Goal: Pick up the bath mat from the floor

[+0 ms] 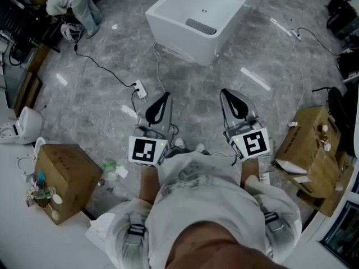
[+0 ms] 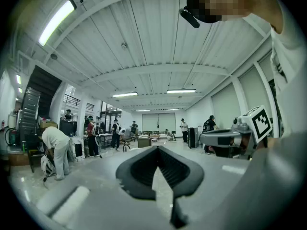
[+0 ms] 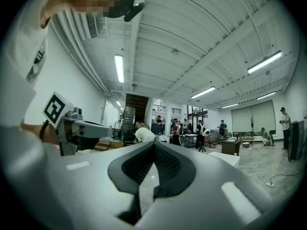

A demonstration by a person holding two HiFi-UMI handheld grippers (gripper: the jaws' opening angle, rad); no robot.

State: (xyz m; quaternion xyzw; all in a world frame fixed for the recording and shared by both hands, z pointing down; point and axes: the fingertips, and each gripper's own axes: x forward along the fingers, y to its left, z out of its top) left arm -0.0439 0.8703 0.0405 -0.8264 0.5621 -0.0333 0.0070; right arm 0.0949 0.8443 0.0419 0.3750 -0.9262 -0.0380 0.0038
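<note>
You are holding the left gripper (image 1: 161, 98) and the right gripper (image 1: 227, 94) level, both pressed together on nothing. No bath mat is showing on the floor (image 1: 101, 94); only a grey ribbed pad (image 1: 201, 26) is lying on the bathtub (image 1: 179, 35) rim at twelve o'clock, about equally far from both.

Bright ceiling strip lights (image 2: 57, 20), glare streaks on floor (image 1: 255, 78), fisheye edges

2 grippers (image 1: 159, 102) (image 1: 234, 100), 2 boxes (image 1: 64, 175) (image 1: 313, 144), 1 bathtub (image 1: 180, 36)
</note>
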